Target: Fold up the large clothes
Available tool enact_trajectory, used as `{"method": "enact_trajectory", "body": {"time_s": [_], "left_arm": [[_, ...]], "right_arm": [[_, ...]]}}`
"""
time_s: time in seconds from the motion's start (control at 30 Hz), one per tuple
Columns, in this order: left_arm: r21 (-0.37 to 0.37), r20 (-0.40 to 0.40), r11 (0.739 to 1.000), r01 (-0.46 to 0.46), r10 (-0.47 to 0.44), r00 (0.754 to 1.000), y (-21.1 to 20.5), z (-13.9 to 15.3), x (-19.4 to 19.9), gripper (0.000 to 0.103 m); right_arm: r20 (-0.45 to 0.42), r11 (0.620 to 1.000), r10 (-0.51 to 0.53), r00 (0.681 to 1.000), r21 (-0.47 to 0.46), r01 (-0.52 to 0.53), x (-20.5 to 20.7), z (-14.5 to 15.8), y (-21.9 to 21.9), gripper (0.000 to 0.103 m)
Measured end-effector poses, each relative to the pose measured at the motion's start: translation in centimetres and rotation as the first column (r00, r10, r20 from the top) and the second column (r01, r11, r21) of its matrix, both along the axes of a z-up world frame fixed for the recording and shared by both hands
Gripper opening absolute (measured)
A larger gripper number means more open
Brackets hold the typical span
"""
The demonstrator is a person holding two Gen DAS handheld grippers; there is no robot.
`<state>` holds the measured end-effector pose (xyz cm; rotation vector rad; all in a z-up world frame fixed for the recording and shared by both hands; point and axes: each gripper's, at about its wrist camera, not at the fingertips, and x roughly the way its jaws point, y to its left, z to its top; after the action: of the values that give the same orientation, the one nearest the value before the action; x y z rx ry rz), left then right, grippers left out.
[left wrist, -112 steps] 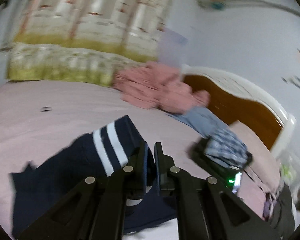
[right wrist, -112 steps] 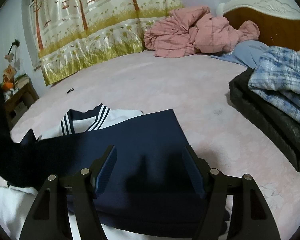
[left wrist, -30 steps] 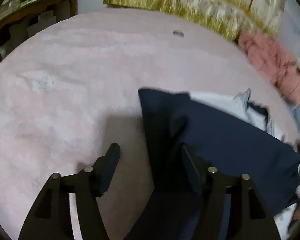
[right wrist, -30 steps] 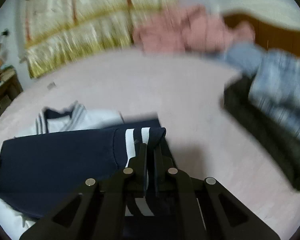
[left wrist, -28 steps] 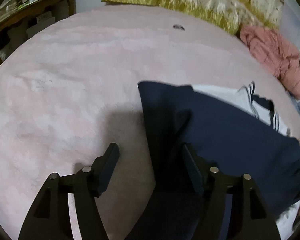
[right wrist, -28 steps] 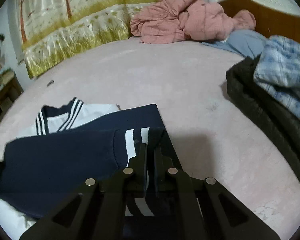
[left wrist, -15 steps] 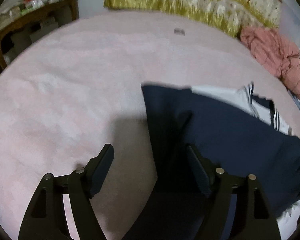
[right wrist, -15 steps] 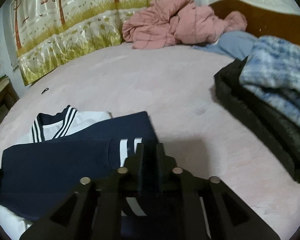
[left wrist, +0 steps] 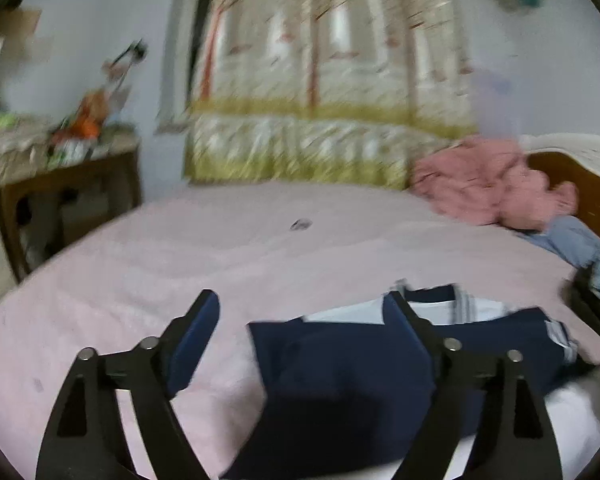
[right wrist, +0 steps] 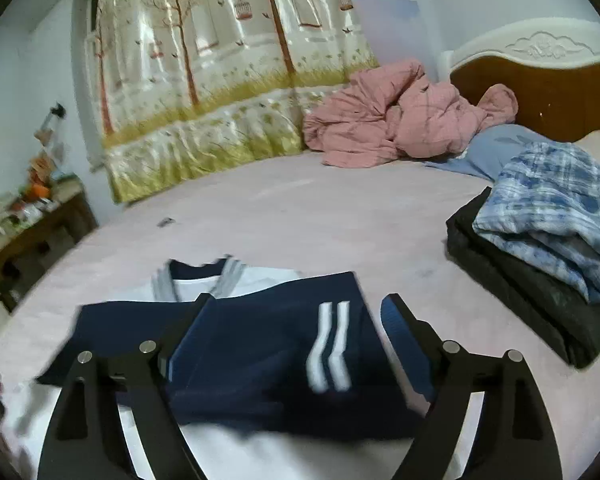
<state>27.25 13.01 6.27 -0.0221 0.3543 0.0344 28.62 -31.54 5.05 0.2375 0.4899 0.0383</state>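
We've got the pink bed point(right wrist: 300, 216) as our folding surface; the navy-and-white sailor top point(right wrist: 268, 344) lies near us, sleeves folded across. Left gripper point(left wrist: 306, 312) and right gripper point(right wrist: 296, 308) are both opening, nothing pinched, letting go

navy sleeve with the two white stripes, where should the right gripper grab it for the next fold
Grip the navy sleeve at its cuff end, just past the white stripes, coming from the near side, low and almost level. It lies flat across the shirt, so only that free edge lets a finger slide under. The right gripper is opening, nothing pinched.
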Motion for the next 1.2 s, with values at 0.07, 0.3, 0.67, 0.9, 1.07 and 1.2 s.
{"method": "enact_trajectory", "body": {"time_s": [0.07,0.3,0.67,0.9,1.07,1.2], "left_arm": [[0.033,0.064,0.999,0.023,-0.025,0.998,-1.7,1.1,-3.3,0.1],[0.063,0.169,0.994,0.085,-0.095,0.981,-5.3,2.6,-13.2,0.103],[0.038,0.187,0.986,0.163,-0.167,0.968,-7.3,1.0,-19.9,0.103],[0.049,0.17,0.99,0.134,-0.14,0.975,-8.0,-1.6,-20.8,0.103],[0.069,0.114,0.991,0.115,-0.122,0.986,-8.1,-3.8,-20.5,0.103],[0.166,-0.009,0.972,0.165,-0.166,0.986,-8.6,-6.2,-19.5,0.103]], "right_arm": [[0.041,1.0,0.027,0.999,0.01,-0.027,-3.4,1.6,0.2,0.086],[0.118,1.0,-0.018,0.993,0.003,0.018,-12.9,3.7,1.3,0.097],[0.117,0.992,-0.045,0.992,-0.11,0.058,-21.0,1.8,6.6,0.103],[0.091,0.979,-0.023,0.996,-0.198,0.04,-21.6,1.1,8.0,0.103],[0.035,0.977,-0.008,0.999,-0.213,0.015,-21.1,0.1,8.5,0.103],[-0.049,0.95,0.064,0.997,-0.303,-0.076,-20.3,-0.8,9.3,0.103]]}}
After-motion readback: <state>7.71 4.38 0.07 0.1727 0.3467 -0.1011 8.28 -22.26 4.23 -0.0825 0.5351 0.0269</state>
